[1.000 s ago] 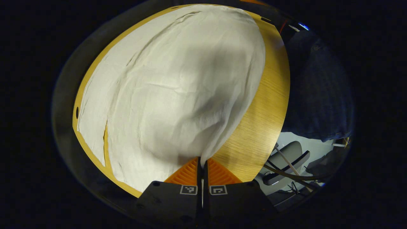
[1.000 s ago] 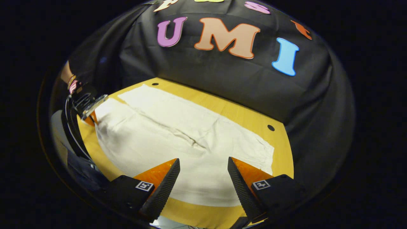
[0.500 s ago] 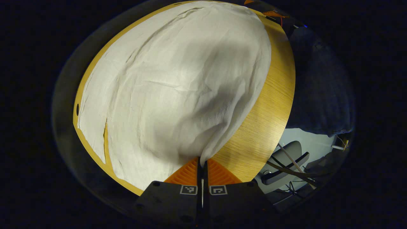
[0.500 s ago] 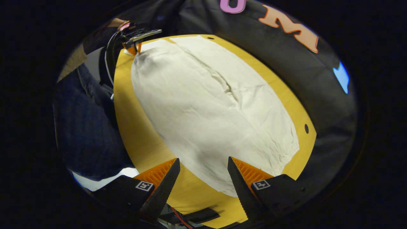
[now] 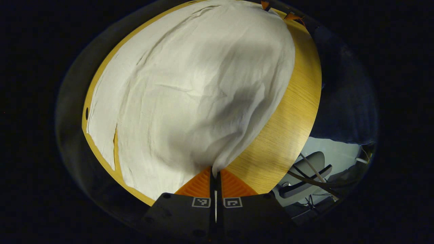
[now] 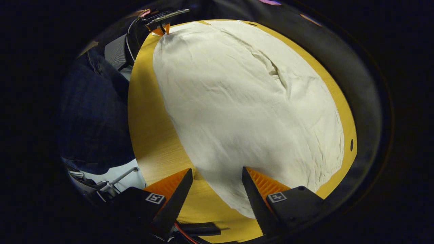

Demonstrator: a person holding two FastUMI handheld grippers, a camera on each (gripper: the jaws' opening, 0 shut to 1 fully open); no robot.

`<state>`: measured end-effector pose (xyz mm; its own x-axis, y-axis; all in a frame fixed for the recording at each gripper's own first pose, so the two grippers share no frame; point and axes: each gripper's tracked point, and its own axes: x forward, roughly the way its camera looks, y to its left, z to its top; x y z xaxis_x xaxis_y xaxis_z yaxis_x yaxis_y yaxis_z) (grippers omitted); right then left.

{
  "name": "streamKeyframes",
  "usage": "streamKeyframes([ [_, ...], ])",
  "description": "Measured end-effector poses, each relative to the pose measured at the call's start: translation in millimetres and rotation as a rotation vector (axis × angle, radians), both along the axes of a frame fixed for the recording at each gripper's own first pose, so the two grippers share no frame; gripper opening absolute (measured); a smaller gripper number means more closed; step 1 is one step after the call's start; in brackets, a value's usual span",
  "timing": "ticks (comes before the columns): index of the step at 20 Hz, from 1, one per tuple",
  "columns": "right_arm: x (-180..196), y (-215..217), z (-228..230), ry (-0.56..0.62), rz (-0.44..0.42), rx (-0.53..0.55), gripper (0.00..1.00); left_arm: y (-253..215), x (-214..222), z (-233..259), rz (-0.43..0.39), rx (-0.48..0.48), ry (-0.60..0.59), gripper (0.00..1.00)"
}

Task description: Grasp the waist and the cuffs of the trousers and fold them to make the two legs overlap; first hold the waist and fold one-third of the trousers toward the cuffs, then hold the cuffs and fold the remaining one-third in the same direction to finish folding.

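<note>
Cream-white cloth trousers (image 5: pixel 190 91) spread across round wooden counter (image 5: pixel 288 112), no fold made; left gripper (image 5: pixel 215 174) clamped on one end's corner, right gripper (image 6: pixel 217 181) apart, poised over opposite end.

Illumination is dim overall. A broad soft shadow crosses the trousers (image 5: pixel 190 101). Fisheye distortion bends the counter (image 6: pixel 152 142) edges; peripheral detail is dark and indistinct.
</note>
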<state>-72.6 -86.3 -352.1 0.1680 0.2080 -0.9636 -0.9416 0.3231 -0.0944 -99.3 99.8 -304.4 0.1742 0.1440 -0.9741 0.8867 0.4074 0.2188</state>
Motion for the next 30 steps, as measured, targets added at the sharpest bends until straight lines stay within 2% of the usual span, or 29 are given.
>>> streamKeyframes([
  [2, 1.6, -1.6, 0.1, -0.008, 0.02, -0.01, 0.88, -0.1, -0.4, -0.2, 0.004, 0.0, 0.0, 0.0],
  [3, 2.5, -0.7, 2.9, -0.02, 0.025, -0.016, 0.8, 0.1, -0.1, -0.2, 0.009, -0.002, 0.003, 0.0],
  [5, -1.3, -2.7, -0.1, -0.019, 0.014, -0.038, 0.77, -0.5, -0.6, 0.0, 0.014, -0.006, 0.007, 0.0],
  [8, -7.1, -1.6, -2.7, 0.004, 0.018, -0.061, 0.63, -2.1, -0.2, -0.3, 0.004, -0.013, 0.002, 0.0],
  [9, -5.5, -1.1, -2.1, 0.003, 0.019, -0.069, 0.52, -1.9, -0.5, 0.1, -0.004, -0.013, -0.001, 0.0],
  [10, -2.3, -2.2, -2.6, -0.008, 0.017, -0.07, 0.47, -1.7, -0.4, -0.2, -0.013, -0.016, -0.004, 0.0],
  [11, 0.8, -2.1, -1.7, -0.019, 0.014, -0.074, 0.29, -2.4, -1.2, -0.1, -0.02, -0.018, -0.008, 0.0],
  [14, 1.4, -3.6, -0.3, -0.035, 0.003, -0.085, 0.12, -3.2, -1.2, -0.7, -0.017, -0.023, -0.013, 0.0],
  [17, 2.4, -3.9, -1.2, -0.038, -0.008, -0.096, 0.11, -3.0, -1.0, -1.2, -0.014, -0.026, -0.011, 0.0],
  [19, 2.1, -6.2, 0.2, -0.024, -0.045, -0.118, 0.04, -3.0, -1.3, -1.1, -0.009, -0.029, -0.013, 0.0],
  [20, 4.3, -6.2, 1.4, -0.029, -0.066, -0.123, 0.04, -3.8, -1.4, -1.5, -0.005, -0.031, -0.015, 0.0],
  [24, 11.3, -6.0, 5.3, -0.096, -0.105, -0.136, 0.01, -2.8, -0.1, -1.8, 0.035, -0.053, -0.034, 0.0],
  [27, 26.1, -2.7, 17.6, -0.171, -0.193, -0.118, 0.03, -0.3, 0.9, -1.8, 0.112, -0.077, -0.073, 0.0],
  [30, 37.9, -2.9, 35.0, -0.24, -0.307, -0.092, 0.02, 8.6, 6.9, 7.4, 0.161, -0.058, -0.119, 0.0],
])
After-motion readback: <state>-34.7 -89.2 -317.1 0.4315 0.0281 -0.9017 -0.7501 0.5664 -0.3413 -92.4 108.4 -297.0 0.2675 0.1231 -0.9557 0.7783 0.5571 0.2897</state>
